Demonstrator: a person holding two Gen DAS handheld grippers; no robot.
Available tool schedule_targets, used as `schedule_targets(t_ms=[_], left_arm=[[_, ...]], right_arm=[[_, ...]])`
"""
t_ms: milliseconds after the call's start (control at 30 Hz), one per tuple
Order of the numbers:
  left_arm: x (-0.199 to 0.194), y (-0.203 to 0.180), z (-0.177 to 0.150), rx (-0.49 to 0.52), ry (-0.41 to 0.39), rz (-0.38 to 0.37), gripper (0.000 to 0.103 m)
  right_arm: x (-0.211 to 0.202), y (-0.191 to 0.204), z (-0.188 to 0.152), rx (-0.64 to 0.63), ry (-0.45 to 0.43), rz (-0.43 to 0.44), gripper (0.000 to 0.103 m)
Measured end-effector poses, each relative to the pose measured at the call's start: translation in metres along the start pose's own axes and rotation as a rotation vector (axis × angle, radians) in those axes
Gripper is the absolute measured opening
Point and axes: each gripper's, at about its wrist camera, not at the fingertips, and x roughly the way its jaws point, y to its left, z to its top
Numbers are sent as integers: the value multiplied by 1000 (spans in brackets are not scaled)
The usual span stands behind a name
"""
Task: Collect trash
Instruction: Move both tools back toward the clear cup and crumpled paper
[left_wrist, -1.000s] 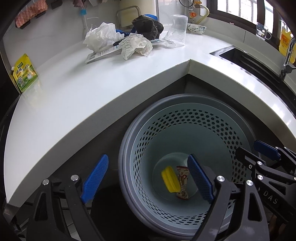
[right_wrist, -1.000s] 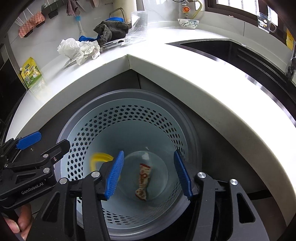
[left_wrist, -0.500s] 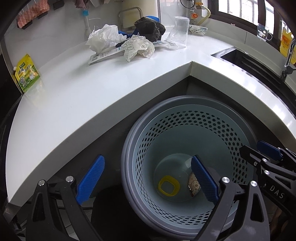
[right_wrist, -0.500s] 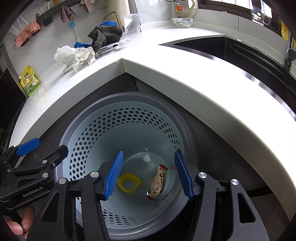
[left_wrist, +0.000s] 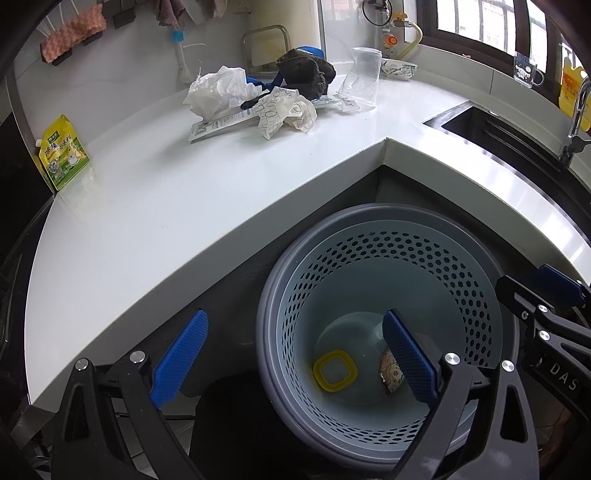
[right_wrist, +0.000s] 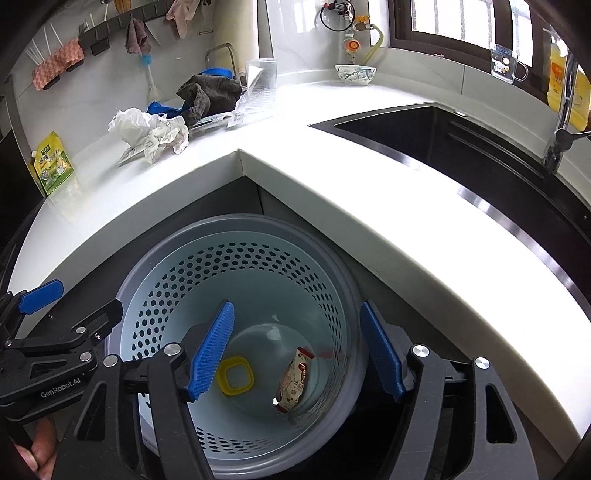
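Note:
A perforated pale-blue bin (left_wrist: 476, 295) (right_wrist: 159, 295) stands on the floor in the counter's corner. On its bottom lie a yellow square lid (left_wrist: 335, 373) (right_wrist: 235, 379) and a snack wrapper (left_wrist: 390, 374) (right_wrist: 295, 380). My left gripper (left_wrist: 295, 358) hangs wide open over the bin's left rim, nothing between its fingers. My right gripper (right_wrist: 297, 350) hovers over the bin, its jaws opening, nothing held between them. Crumpled white paper (left_wrist: 286, 110) (right_wrist: 147, 129) and more litter sit at the back of the white counter (left_wrist: 184, 192) (right_wrist: 332, 192).
On the counter also lie a dark cloth (left_wrist: 306, 75), a clear plastic cup (left_wrist: 364, 74), a flat packet (left_wrist: 225, 122) and a green-yellow pouch (left_wrist: 64, 153). A bowl (right_wrist: 355, 74) stands by the wall. A black sink (right_wrist: 461, 147) with a tap lies to the right.
The yellow lid and the wrapper fell and settled on the bin's bottom. My right gripper's fingers spread wider and it rose a little. The left gripper stayed over the bin's rim.

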Motion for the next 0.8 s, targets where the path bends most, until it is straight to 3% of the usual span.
schedule_targets(t_ms=[133,400,800], left_arm=[[-4,1,1,0,-3,9,94],[-12,5,7,-14,-16,10,94],[-25,22,34,-75,-63,7,95]], right_arm=[[-7,1,6,-1,-5,-64,73],[-16,1,17,1,-18,-106,76],[-15,8,38,-35,-73,-87,76]])
